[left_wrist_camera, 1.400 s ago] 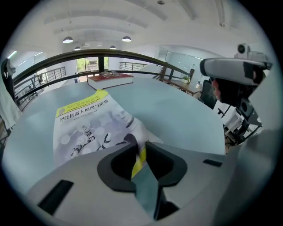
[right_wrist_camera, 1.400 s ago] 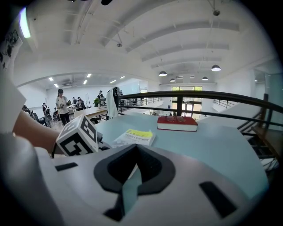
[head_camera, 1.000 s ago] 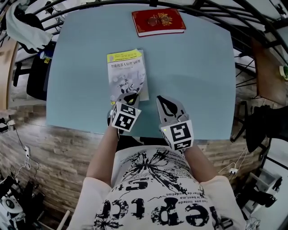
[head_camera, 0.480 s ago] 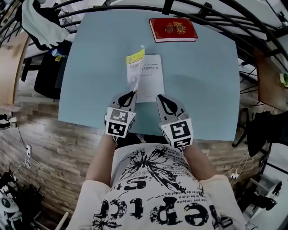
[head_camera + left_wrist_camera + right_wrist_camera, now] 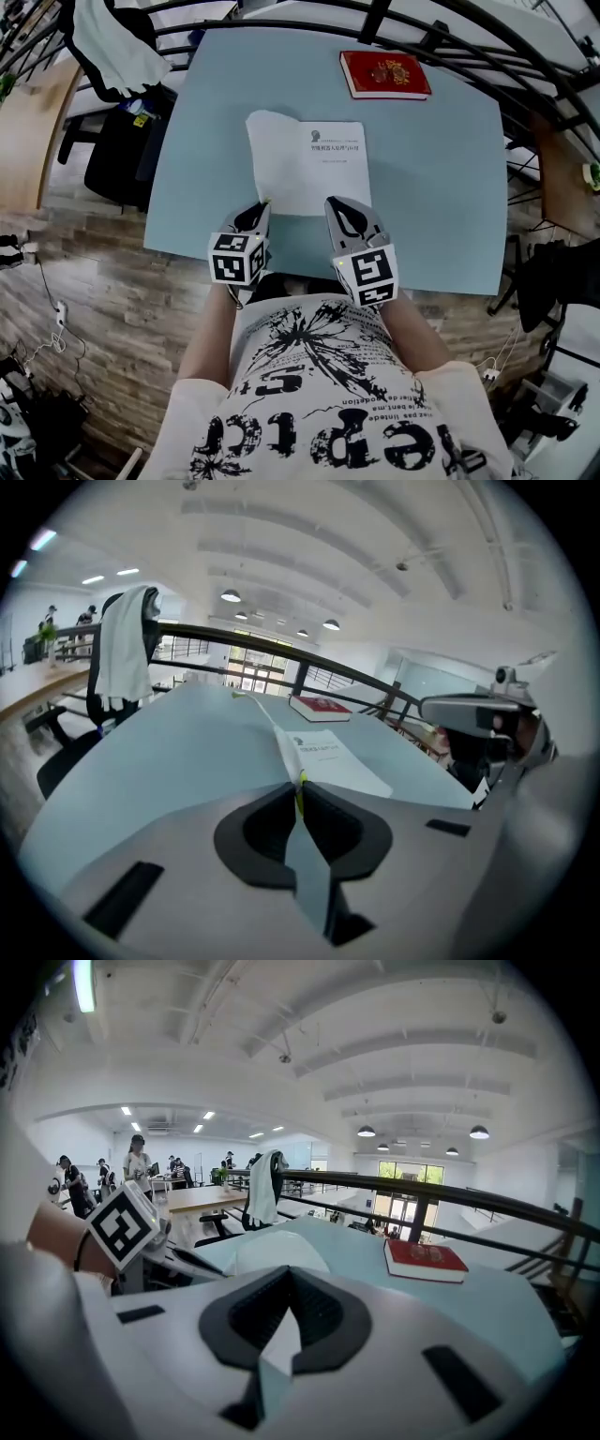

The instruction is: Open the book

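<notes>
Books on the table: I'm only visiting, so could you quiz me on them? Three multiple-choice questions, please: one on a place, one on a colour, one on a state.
1. Where on the table does the closed book lie?
A) at the near edge
B) at the middle of the left edge
C) on the far side, right of the middle

2. What colour is the closed book's cover?
A) green
B) red
C) black

3. How is the nearer book?
A) open at a white page
B) shut
C) standing on end

Answers:
1 C: the head view shows it by the far edge, right of the middle.
2 B: its cover is red with a gold emblem.
3 A: a white page with a little print faces up.
</notes>
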Demonstrator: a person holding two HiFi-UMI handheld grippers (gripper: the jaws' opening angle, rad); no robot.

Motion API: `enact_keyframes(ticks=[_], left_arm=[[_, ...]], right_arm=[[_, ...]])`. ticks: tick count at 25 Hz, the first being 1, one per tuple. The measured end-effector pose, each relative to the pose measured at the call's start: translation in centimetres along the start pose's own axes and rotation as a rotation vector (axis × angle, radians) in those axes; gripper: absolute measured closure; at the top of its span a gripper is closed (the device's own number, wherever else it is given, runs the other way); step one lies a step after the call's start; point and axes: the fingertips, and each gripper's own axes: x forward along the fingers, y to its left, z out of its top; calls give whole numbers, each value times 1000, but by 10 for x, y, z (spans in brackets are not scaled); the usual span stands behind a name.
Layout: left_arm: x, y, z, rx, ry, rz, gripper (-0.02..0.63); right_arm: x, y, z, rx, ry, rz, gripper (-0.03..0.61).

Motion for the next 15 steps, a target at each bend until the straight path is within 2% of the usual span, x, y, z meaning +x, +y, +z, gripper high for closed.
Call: enact_keyframes(ticks=[4, 7, 15], left_arm=[[3, 27, -20, -170, 8, -7, 574], [8, 47, -39, -253, 36, 10, 568], [31, 68, -79, -288, 185, 49, 527]], right_arm=[[6, 17, -2, -7, 18, -10, 568], [7, 25, -4, -15, 25, -20, 568], [5, 34, -13, -9, 47, -46, 568]])
